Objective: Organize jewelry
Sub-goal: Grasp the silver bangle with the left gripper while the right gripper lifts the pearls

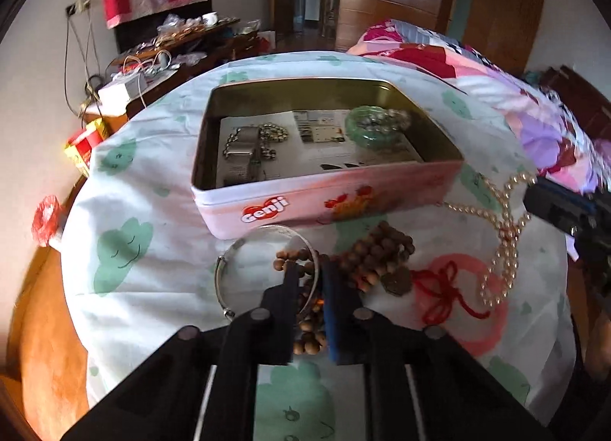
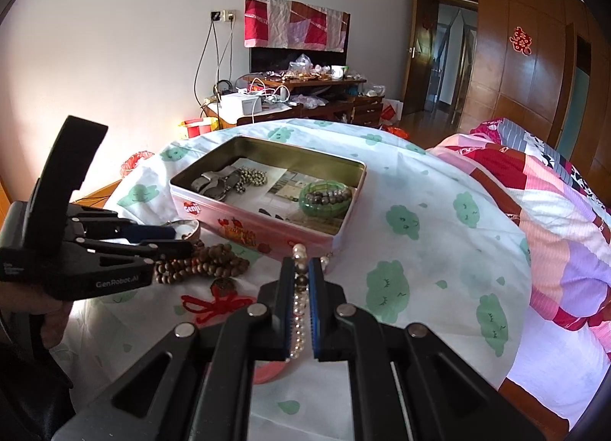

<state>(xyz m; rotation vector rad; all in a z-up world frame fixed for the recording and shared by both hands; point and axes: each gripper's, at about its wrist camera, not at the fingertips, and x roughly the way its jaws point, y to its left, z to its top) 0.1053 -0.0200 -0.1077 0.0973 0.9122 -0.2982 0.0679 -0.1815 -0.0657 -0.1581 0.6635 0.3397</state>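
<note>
Jewelry lies scattered on the near part of the cloth-covered surface (image 2: pixel 427 188), in front of an open pink tin (image 1: pixel 328 200). Nearest, the left gripper (image 1: pixel 309 276) has its fingers drawn close around the rim of a silver bangle (image 1: pixel 229 253), with a wooden bead bracelet (image 1: pixel 382 253) heaped under and just right of the tips; I cannot tell for sure whether the bangle is pinched tight. To the right, the right gripper (image 2: pixel 302 276) is clenched on a pearl necklace (image 2: pixel 299 311), the strand running between its fingers and draping up toward the tin's near corner. Between the two lie a red knotted cord (image 1: pixel 443 292) with a small dark pendant (image 1: pixel 397 282) and a pink ring-shaped bangle (image 1: pixel 492 326) flat on the cloth. Inside the tin, on a printed sheet, sit a metal watch band (image 1: pixel 240 150) and dark beads at the left, and a green bangle (image 1: pixel 370 127) at the right. Farther off stand a cluttered wooden desk (image 2: pixel 305 97) and, to the right, a bed with a patchwork quilt (image 2: pixel 553 211).
</note>
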